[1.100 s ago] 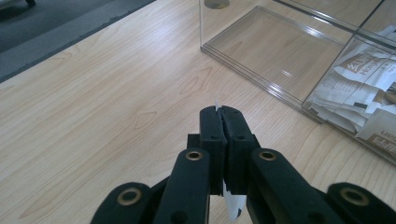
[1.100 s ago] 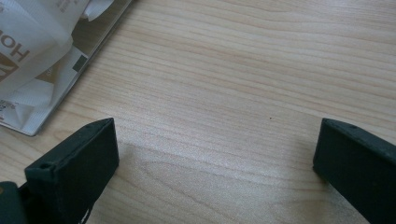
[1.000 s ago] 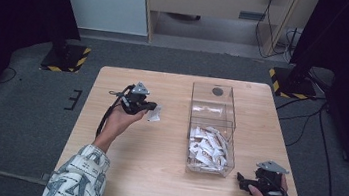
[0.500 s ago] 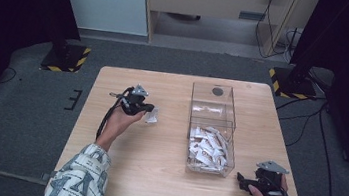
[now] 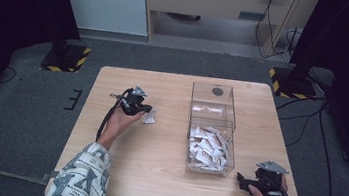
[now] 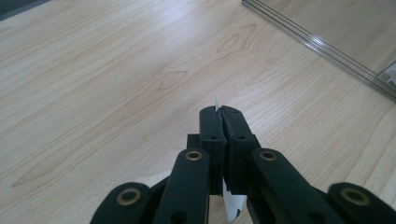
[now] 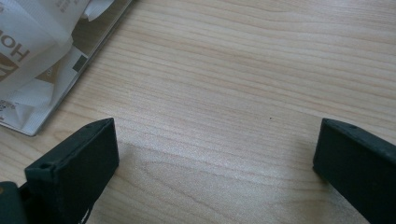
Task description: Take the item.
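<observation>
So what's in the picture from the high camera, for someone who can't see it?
A person's left claw holds a small white packet above a wooden table. To its right stands a clear box with more white packets inside. The open right claw rests near the table's front corner.

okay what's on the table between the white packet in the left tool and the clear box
Nothing: in the high view, bare wood of the table separates the white packet, clamped in the left tool, from the clear box.
</observation>
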Demonstrator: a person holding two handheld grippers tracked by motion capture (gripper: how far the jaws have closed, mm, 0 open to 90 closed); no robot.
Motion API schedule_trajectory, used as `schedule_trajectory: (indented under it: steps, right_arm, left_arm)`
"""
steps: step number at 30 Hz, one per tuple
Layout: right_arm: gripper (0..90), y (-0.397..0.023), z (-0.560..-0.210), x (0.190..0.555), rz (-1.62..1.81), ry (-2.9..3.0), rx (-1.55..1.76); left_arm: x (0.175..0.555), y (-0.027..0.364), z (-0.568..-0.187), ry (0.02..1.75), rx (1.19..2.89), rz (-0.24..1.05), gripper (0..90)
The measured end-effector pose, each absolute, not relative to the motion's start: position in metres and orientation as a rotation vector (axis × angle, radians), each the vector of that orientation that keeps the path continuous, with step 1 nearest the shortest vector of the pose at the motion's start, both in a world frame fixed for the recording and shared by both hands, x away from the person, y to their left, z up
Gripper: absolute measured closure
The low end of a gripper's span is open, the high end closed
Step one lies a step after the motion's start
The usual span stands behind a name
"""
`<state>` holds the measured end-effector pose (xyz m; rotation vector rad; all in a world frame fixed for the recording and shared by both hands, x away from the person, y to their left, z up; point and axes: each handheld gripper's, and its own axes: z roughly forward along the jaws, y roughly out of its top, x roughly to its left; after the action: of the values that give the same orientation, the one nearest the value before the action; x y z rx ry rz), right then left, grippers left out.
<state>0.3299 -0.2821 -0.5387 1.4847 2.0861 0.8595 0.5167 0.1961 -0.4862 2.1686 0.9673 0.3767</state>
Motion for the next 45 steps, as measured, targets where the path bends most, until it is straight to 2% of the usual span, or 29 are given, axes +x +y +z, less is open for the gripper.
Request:
schedule_trajectory:
  steps: [6,9,11,17,20,37,45]
  right_arm:
    - [0.5,-0.282,-0.539,0.33,0.86,2.086,1.485]
    - [0.5,-0.282,-0.539,0.33,0.86,2.086,1.485]
    - [0.5,-0.282,-0.539,0.33,0.86,2.086,1.484]
    - [0.5,-0.282,-0.539,0.33,0.86,2.086,1.485]
    - [0.5,-0.282,-0.539,0.33,0.86,2.086,1.484]
    - [0.5,-0.282,-0.539,0.33,0.86,2.084,1.484]
    - [0.5,-0.282,-0.539,0.33,0.859,2.085,1.487]
  left_arm:
    - [0.517,0.197,-0.488,0.968,2.174,0.379,87.0]
    - [0.517,0.197,-0.488,0.967,2.167,0.392,83.3]
    - [0.516,0.197,-0.486,0.969,2.156,0.411,76.7]
    - [0.515,0.198,-0.479,0.967,2.129,0.439,64.0]
    - [0.514,0.197,-0.476,0.964,2.118,0.46,53.3]
    - [0.501,0.194,-0.461,0.907,2.11,0.448,18.2]
    - [0.487,0.185,-0.46,0.859,2.136,0.434,10.9]
